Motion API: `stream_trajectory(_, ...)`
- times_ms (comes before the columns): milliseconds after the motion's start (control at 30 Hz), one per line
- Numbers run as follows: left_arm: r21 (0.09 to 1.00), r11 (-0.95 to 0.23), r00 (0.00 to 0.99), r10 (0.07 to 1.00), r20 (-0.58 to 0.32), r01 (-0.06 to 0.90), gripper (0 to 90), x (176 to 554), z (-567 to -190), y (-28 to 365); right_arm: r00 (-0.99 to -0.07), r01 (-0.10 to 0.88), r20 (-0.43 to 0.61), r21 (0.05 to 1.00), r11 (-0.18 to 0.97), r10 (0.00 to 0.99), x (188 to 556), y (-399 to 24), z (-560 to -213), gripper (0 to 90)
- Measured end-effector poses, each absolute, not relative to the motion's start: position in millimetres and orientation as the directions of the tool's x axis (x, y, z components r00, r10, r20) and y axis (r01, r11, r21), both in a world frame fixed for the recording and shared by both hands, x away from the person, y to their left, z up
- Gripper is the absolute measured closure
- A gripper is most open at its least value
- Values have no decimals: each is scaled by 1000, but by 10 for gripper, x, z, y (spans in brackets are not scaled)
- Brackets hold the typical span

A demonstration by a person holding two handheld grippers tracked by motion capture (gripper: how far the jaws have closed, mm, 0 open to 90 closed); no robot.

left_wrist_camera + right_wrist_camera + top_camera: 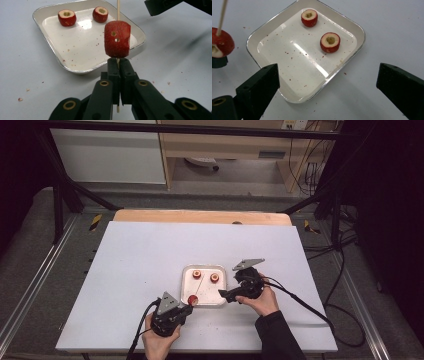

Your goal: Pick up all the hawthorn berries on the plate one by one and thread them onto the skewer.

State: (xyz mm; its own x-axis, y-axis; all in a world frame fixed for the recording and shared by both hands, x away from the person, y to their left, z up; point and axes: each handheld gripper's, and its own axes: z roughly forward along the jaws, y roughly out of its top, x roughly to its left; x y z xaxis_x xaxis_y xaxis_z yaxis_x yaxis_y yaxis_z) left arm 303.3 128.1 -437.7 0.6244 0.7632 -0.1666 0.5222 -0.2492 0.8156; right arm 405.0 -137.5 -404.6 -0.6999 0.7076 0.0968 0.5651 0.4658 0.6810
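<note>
A thin wooden skewer (118, 10) stands upright with a red cored fruit piece (117, 38) threaded on it. My left gripper (118, 62) is shut on the skewer just below that piece, at the near left corner of the shallow white metal tray (186, 270). Two more red cored pieces (309, 17) (330, 42) lie in the far part of the tray (294, 62). My right gripper (329, 87) hangs open over the tray's near right edge, nothing between its jaws. In the high view it (230, 289) sits right of the tray, pointing left.
The tray lies on a white table top (150, 255) with small red crumbs around it. A wooden strip (200, 216) runs along the far edge. Cables trail from both grippers toward the near side.
</note>
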Motion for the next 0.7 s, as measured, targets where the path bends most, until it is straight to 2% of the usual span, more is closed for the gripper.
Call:
stream_trajectory(400, 821, -242, 615, 773, -159, 517, 884, 3017, -4380, 1350, -692, 594, 69, 620, 512, 719, 4314, -1177, -4023, 56)
stream_trajectory(700, 821, -244, 615, 773, -157, 516, 884, 3013, -4386, 1357, -689, 624, 81, 572, 532, 721, 4493, -1029, -4028, 106)
